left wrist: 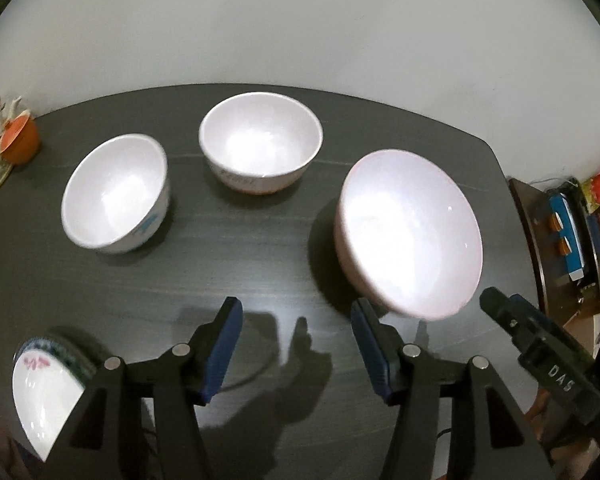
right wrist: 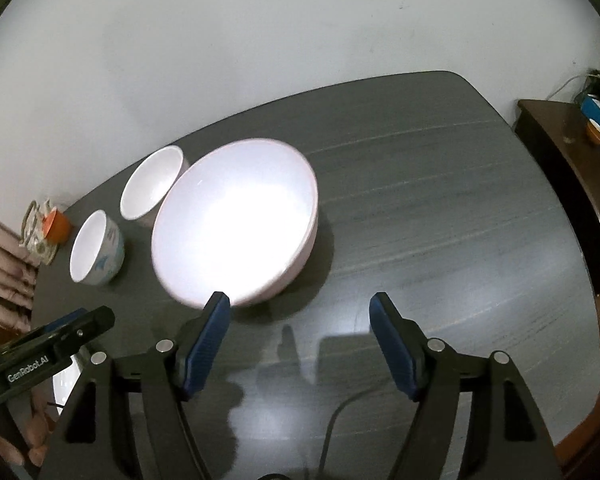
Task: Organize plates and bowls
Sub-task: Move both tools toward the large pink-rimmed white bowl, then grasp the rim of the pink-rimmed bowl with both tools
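On the dark table [left wrist: 240, 248] stand three white bowls: a small one with blue marks [left wrist: 114, 196] at the left, a second small one [left wrist: 260, 148] behind it, and a large pink-rimmed bowl [left wrist: 408, 232] at the right. A white plate with a patterned rim [left wrist: 44, 388] lies at the near left edge. My left gripper [left wrist: 296, 308] is open over bare table, nothing between its blue pads. My right gripper [right wrist: 300, 300] is open too, just in front of the large bowl [right wrist: 236, 220], its left fingertip [right wrist: 218, 304] overlapping the bowl's near rim in the picture.
A glass teapot and an orange cup [left wrist: 18, 140] sit at the table's far left corner. A dark side cabinet [right wrist: 564, 168] with boxes stands right of the table. The wall is close behind. Bare table lies right of the large bowl.
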{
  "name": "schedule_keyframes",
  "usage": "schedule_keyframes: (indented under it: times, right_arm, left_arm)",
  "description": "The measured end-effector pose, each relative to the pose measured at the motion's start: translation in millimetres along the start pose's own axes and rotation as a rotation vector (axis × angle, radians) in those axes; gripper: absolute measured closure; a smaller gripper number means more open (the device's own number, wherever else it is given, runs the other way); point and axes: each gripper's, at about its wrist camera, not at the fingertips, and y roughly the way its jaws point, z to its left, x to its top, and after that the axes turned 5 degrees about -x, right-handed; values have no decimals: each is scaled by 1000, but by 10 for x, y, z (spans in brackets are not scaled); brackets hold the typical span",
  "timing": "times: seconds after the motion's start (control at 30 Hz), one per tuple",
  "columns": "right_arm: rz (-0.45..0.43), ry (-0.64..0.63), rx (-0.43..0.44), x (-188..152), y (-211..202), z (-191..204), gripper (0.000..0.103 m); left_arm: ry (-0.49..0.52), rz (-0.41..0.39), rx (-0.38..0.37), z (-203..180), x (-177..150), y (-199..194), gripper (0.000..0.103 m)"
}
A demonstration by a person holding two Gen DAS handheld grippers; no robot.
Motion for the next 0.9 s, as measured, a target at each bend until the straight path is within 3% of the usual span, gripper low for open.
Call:
schedule_keyframes:
  times: [0.4, 0.77, 0.9]
  right_arm:
    - [38, -2, -44, 248, 438, 6, 33]
    - [103, 5, -55, 296, 790, 51, 33]
    - [115, 4, -51, 315, 863, 110, 38]
  left_arm:
    - [-69, 49, 11, -38, 340, 550, 45]
    - [-72, 80, 25, -49, 441, 827, 45]
    - [-75, 94, 23, -54, 450, 885, 45]
